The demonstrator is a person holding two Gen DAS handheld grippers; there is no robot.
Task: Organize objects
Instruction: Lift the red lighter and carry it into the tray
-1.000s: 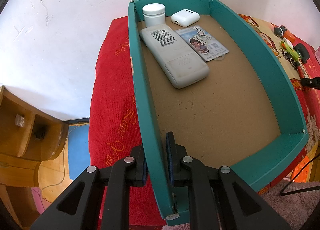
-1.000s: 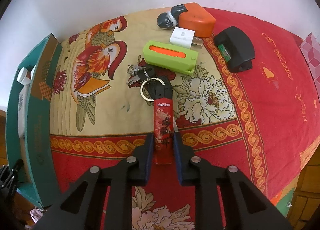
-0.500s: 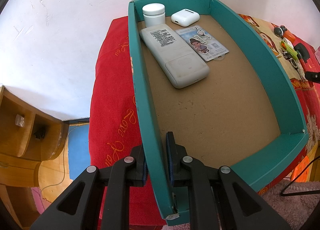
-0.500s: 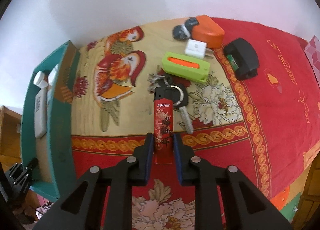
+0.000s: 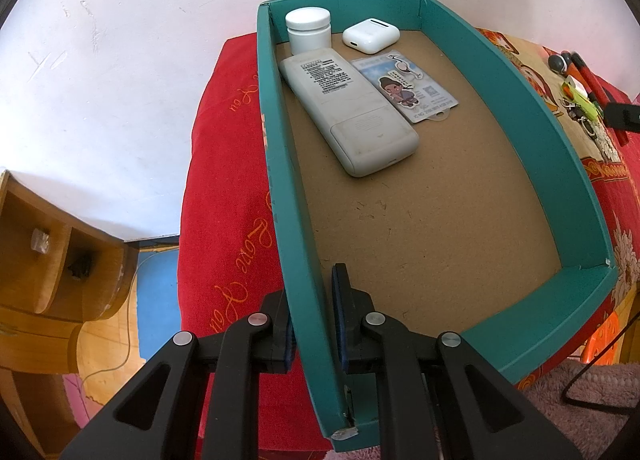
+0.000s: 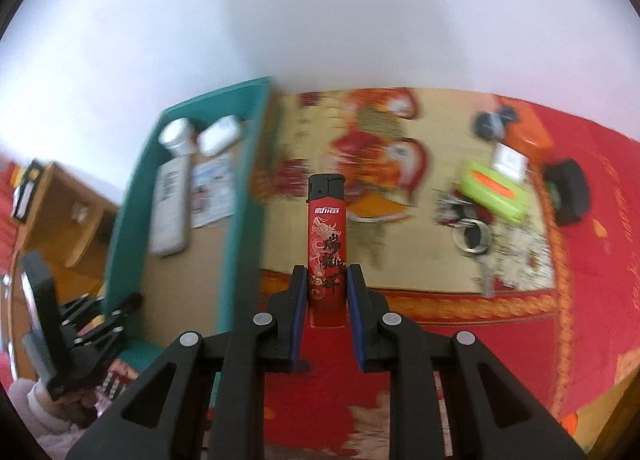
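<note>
Red lighter (image 6: 326,248) upright (dragon print), above cloth.

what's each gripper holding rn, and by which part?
Right gripper is shut on the lighter, gripping its lower body, cap end pointing away. Left gripper is clamped on the tray's near-left side wall.

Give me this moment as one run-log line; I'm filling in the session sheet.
left tool: shut on teal box wall | right tool: shut on red lighter, off the cloth | box holds: jar, case, remote, card
</note>
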